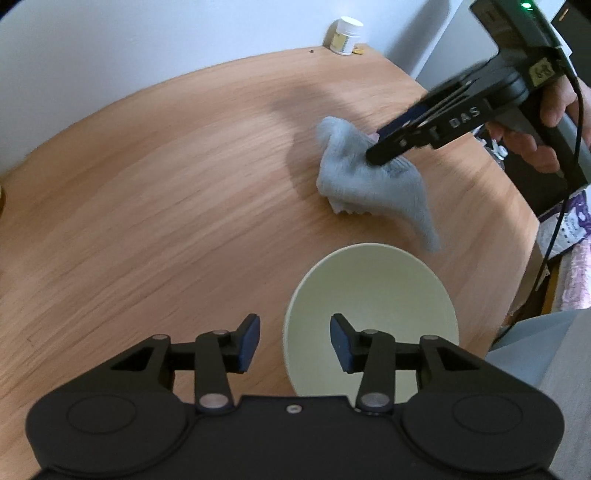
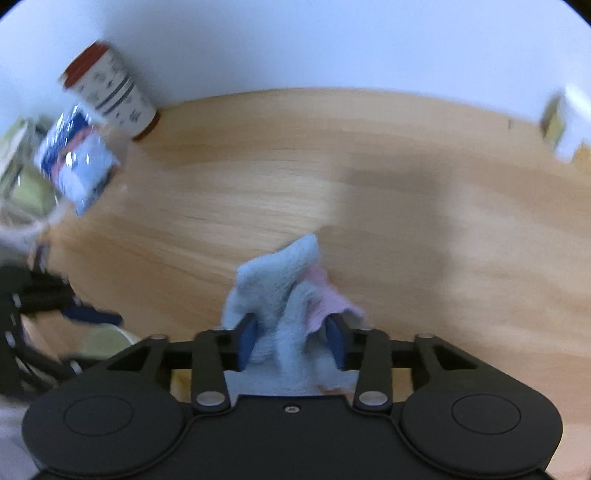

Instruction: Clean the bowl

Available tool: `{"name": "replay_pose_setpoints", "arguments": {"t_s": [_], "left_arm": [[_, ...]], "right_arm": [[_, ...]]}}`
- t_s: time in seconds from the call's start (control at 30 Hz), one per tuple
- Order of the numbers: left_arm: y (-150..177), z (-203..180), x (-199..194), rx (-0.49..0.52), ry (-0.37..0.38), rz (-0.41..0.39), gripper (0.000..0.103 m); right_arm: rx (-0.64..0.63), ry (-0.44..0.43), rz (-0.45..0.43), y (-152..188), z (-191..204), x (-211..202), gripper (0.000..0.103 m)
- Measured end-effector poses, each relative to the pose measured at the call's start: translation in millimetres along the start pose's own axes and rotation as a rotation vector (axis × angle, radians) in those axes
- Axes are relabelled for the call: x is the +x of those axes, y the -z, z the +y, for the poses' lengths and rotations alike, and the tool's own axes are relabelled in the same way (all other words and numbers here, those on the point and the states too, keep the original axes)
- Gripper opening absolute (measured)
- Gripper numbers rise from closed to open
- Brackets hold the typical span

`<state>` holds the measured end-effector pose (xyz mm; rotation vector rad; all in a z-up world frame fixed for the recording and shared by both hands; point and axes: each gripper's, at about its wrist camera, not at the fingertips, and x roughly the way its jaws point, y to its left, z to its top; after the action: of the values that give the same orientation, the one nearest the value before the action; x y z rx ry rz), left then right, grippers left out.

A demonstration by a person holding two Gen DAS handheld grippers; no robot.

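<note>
While the pale bowl [image 1: 371, 321] sits on the wooden desk [image 1: 166, 206] at the lower centre of the left wrist view, the left gripper [image 1: 294, 343] hangs over its near rim, fingers spread with nothing between them. Up and to the right, the right gripper [image 2: 291, 341] has a blue and pink cloth [image 2: 284, 295] lying between its parted fingers. A white jar [image 1: 346, 36] stands at the desk's far edge.
</note>
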<state>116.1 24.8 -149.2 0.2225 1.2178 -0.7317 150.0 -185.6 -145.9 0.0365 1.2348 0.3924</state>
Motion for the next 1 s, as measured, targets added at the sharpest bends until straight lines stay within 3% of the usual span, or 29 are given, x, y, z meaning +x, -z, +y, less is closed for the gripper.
{"name": "replay_pose_setpoints", "arguments": {"t_s": [0.07,0.23,0.37,0.47,0.57,0.77,0.83,1.0], "left_arm": [[1.5,1.0,1.1,0.013,0.007,0.009,0.043],[1.8,2.0,4.2,0.052,0.013,0.043,0.045],[-2.2,2.0,4.7,0.058,0.011,0.047,0.045],[-3.9,4.0,3.9,0.059,0.02,0.045,0.045],[-6.0,7.4,3.3,0.078,0.048,0.053,0.044],[-11.1,11.7,5.3,0.104,0.065,0.08,0.042],[-11.3,13.6,8.0,0.107,0.067,0.095,0.041],[-9.7,13.7,13.1,0.125,0.076,0.118,0.023]], "right_arm": [[-0.079,0.036,-0.019,-0.8,-0.9,-10.9,0.054],[-0.473,0.069,-0.063,5.6,32.8,-35.3,0.07],[-0.796,0.045,-0.003,20.1,63.9,-19.7,0.072],[-0.953,0.059,0.067,26.1,70.3,-0.8,0.072],[-1.013,0.054,0.116,20.7,63.6,15.4,0.072],[-0.995,0.016,0.156,8.6,53.0,31.3,0.071],[-0.979,0.0,0.181,7.3,51.1,33.9,0.061],[-0.894,-0.019,0.206,5.0,52.4,35.6,0.045]]}}
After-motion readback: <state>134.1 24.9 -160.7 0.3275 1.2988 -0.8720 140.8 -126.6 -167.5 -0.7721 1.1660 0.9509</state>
